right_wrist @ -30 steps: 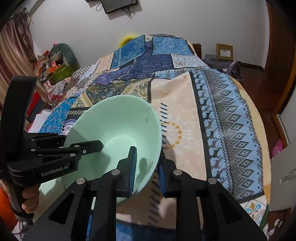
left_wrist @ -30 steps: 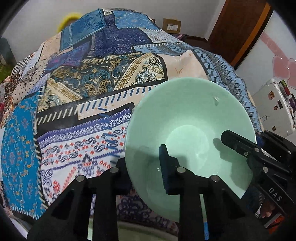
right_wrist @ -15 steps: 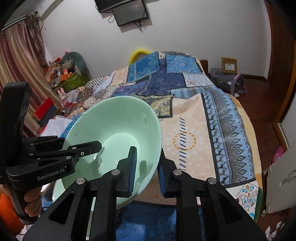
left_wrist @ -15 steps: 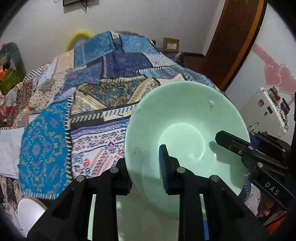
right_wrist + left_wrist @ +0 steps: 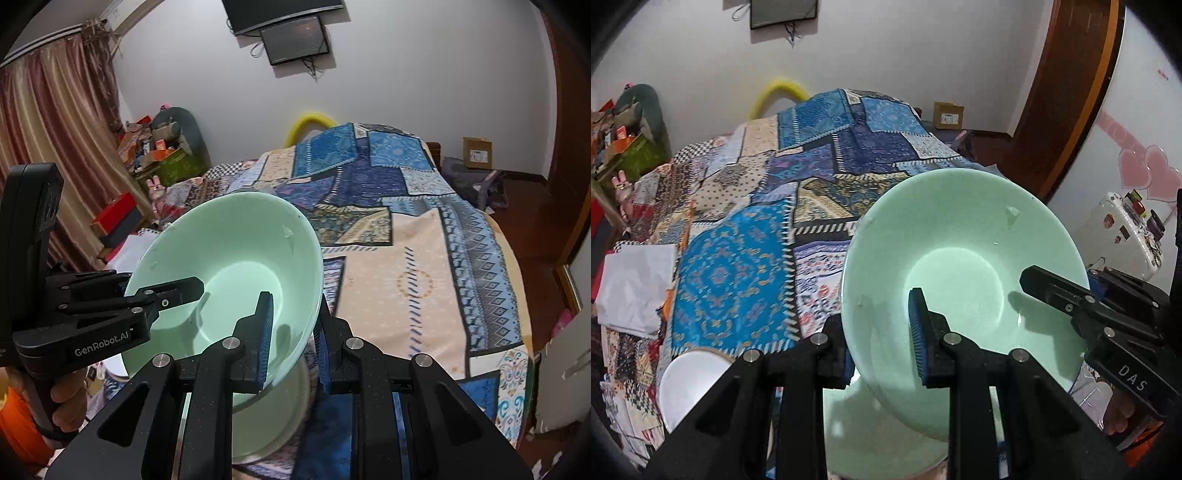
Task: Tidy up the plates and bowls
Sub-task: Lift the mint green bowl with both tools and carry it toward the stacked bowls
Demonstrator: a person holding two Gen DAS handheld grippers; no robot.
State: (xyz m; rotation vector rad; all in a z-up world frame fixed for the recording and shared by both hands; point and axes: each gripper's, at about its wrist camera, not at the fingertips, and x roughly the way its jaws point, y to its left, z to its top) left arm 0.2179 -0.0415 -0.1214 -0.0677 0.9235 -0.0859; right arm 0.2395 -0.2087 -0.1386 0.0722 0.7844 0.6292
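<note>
Two grippers hold one pale green bowl (image 5: 964, 258) between us, tilted so its hollow faces both cameras. We have it raised in the air over the near end of a bed, clear of everything below.

Our left gripper (image 5: 882, 332) pinches the bowl's left rim: one finger with a blue pad (image 5: 918, 332) lies inside the bowl and the other sits outside, behind the wall, so the jaws stand narrow and clamp the rim. In that same view our right gripper (image 5: 1056, 291) reaches in from the right, one black finger lying over the inner wall. From the right wrist camera, the right gripper (image 5: 293, 343) nips the bowl's (image 5: 229, 273) right rim the same way, one blue pad (image 5: 266, 332) inside and one outside, jaws narrow on the wall. The left gripper (image 5: 173, 291) shows there at the left, with a hand (image 5: 68, 398) wrapped round its grip.

Directly beneath the raised bowl we see a second green bowl (image 5: 879, 435) of the same colour, and left of it a white dish (image 5: 687, 387).

Farther out, a patchwork bedspread (image 5: 738, 258) in blue, cream and gold covers the bed. A dark screen (image 5: 295, 38) hangs on the white wall, striped curtains (image 5: 55, 129) fall at the left, and a cardboard box (image 5: 476, 153) stands by the far wall.
</note>
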